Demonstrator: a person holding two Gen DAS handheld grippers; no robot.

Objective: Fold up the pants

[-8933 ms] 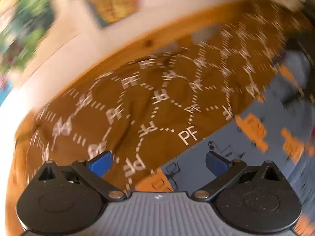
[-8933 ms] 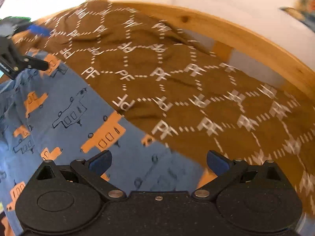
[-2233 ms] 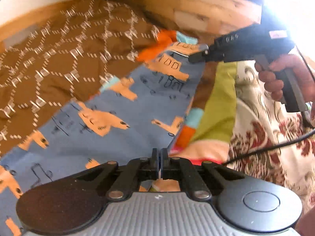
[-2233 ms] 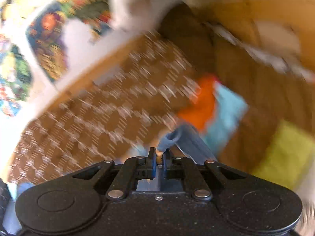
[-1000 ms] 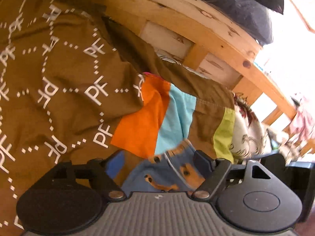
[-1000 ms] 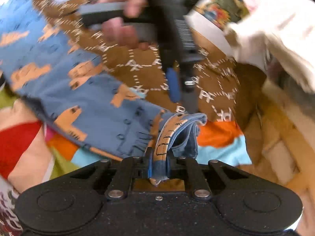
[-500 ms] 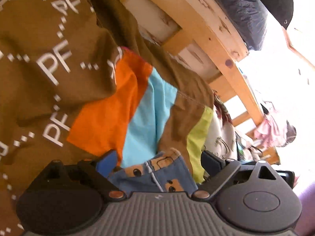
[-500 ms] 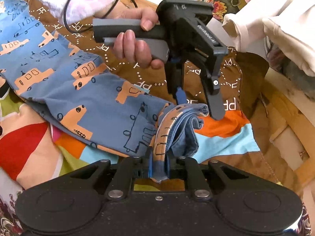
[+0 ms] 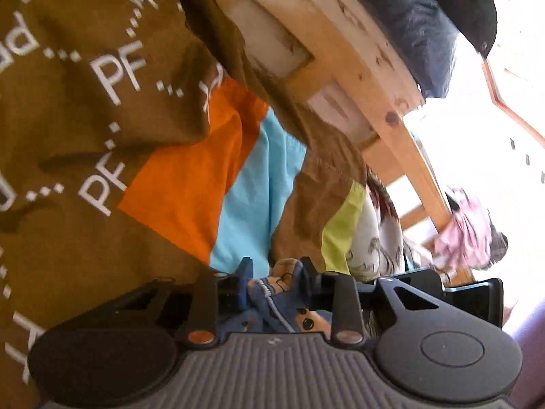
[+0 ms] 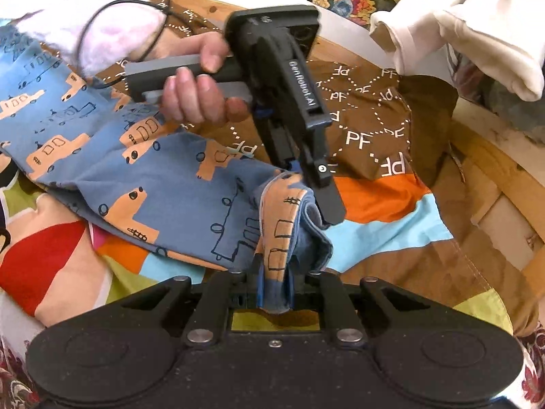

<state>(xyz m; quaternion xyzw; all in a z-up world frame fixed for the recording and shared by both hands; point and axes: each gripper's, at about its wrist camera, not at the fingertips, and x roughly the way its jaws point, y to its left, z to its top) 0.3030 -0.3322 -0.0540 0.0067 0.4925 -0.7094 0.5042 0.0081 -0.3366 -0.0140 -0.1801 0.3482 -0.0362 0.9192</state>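
The blue pants [image 10: 177, 187] with orange truck prints lie on the bed, stretching to the upper left in the right wrist view. My right gripper [image 10: 275, 288] is shut on a bunched fold of the pants' near end. My left gripper [image 9: 276, 281] has closed onto the same bunched end of the pants [image 9: 279, 293]. It shows in the right wrist view [image 10: 299, 170], held by a hand, pointing down into the fabric just beyond my right gripper.
A brown blanket [image 9: 85, 102] with white PF lettering covers the bed, over a patchwork sheet [image 10: 385, 218] of orange, turquoise and green. A wooden bed frame [image 9: 347, 54] runs behind. Cream cloth [image 10: 460, 27] hangs at upper right.
My left gripper, open half a second ago, has closed on the bunched pants end. My right gripper keeps its hold on the same end.
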